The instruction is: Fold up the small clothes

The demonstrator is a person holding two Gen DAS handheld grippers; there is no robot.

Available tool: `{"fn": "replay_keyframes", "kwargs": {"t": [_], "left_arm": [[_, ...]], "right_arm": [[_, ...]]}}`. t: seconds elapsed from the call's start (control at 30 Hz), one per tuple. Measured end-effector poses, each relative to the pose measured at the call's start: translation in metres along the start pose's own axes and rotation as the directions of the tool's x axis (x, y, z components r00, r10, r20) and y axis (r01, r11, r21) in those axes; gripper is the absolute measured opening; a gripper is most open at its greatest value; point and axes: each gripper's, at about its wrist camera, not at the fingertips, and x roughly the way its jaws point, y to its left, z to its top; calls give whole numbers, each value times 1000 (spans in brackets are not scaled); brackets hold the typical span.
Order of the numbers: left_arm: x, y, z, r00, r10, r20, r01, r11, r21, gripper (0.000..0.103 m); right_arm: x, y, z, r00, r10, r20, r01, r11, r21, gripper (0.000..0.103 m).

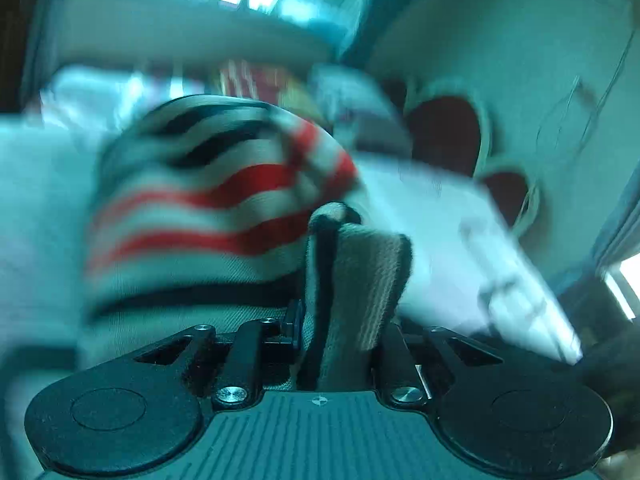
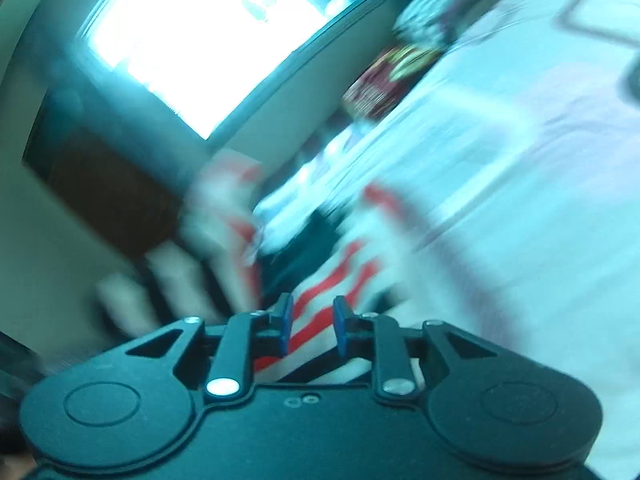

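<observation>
Both views were pretty blurry. Left gripper point(image 1: 340, 320) clamped a bunched, ribbed-knit striped garment point(image 1: 208, 208) ballooning leftward; right gripper point(image 2: 310, 326) stood narrowly parted around its red-white stripes over the white table point(image 2: 520, 200).

Striped garment point(image 1: 208, 208): white ground, red bands across the middle, black bands at top and bottom edge; its grey ribbed hem point(image 1: 360, 280) has black piping. Same red, white and black stripes show between blue pads point(image 2: 285, 320) of the black right gripper point(image 2: 310, 322). Left gripper point(image 1: 340, 320) black, ribbed body. Bed sheet point(image 2: 520, 200) white. Wall point(image 1: 520, 40) pale teal-tinted. Dark red heart shapes point(image 1: 444, 132), pale outline. Blurred.
</observation>
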Motion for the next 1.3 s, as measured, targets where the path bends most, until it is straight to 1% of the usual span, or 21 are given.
{"fn": "replay_keyframes", "kwargs": {"t": [0.03, 0.07, 0.1, 0.13, 0.23, 0.27, 0.33, 0.4, 0.43, 0.53, 0.6, 0.67, 0.77, 0.83, 0.87, 0.97, 1.0, 1.07, 1.13, 1.23, 1.3], "left_arm": [[16, -2, -5, 998, -9, -69, 7, 1000, -30, 34], [17, -8, -10, 998, -19, -53, 18, 1000, -23, 47], [7, -14, -15, 999, -38, -15, 38, 999, 0, 68], [-5, -19, -18, 997, -81, -3, 81, 997, 8, 75], [-49, -5, -16, 982, -176, 68, 178, 983, -30, 77], [-63, 4, -16, 980, -168, 108, 172, 985, -30, 77], [-78, 34, -13, 985, -61, 162, 66, 998, -24, 77], [-77, 66, -6, 987, 88, 132, -83, 996, -41, 77], [-77, 81, -6, 986, 117, 123, -111, 992, -52, 77], [-72, 97, -8, 978, 183, 102, -181, 983, -33, 77], [-68, 103, -13, 979, 171, 107, -169, 985, -27, 77], [-61, 102, -13, 979, 168, 118, -165, 986, -31, 77], [-63, 95, -20, 975, 180, 131, -180, 984, -7, 77], [-59, 92, -21, 975, 180, 133, -182, 983, 6, 77], [-59, 93, -20, 975, 177, 135, -180, 984, 11, 77], [-56, 94, -21, 972, 198, 124, -204, 978, 35, 91], [-53, 96, -21, 972, 205, 112, -211, 976, 44, 92], [-52, 102, -20, 978, 178, 106, -181, 983, 18, 92], [-56, 104, -21, 977, 173, 124, -175, 984, 10, 92], [-59, 103, -22, 975, 159, 156, -163, 987, 9, 92], [-52, 101, -21, 979, 160, 123, -163, 987, 13, 92]], "right_arm": [[-10, -11, 7, 1000, -11, 5, 11, 1000, 20, 31], [-18, -19, 12, 1000, -16, 7, 16, 999, 36, 43], [-27, -27, 16, 1000, -18, 14, 17, 999, 47, 55], [-35, -31, 18, 1000, -13, 24, 11, 999, 47, 58], [-47, -33, 19, 999, 45, 12, -46, 998, 47, 60], [-48, -31, 17, 997, 71, -1, -71, 996, 47, 60], [-41, -27, 10, 992, 112, -52, -109, 993, 55, 61], [-32, -25, 3, 984, 141, -112, -131, 987, 98, 65], [-27, -25, -1, 980, 147, -135, -131, 984, 123, 65], [-19, -32, -8, 965, 201, -169, -159, 959, 235, 70], [-9, -35, -8, 954, 229, -193, -169, 944, 285, 74], [3, -32, -2, 961, 184, -208, -127, 957, 262, 74], [31, -29, 12, 956, 142, -255, -83, 970, 230, 69], [49, -23, 18, 948, 125, -294, -73, 980, 184, 48], [56, -19, 19, 945, 99, -313, -56, 988, 145, 41], [73, 2, 21, 938, -3, -347, -14, 999, -47, 40], [75, 10, 20, 939, -29, -342, -9, 994, -107, 33], [71, 36, 19, 959, -48, -279, -36, 957, -287, 28], [59, 58, 19, 980, -2, -201, -80, 915, -395, 26], [31, 67, 26, 987, 151, -64, -163, 882, -442, 25], [40, 53, 31, 993, 89, -80, -114, 909, -400, 25]]}}
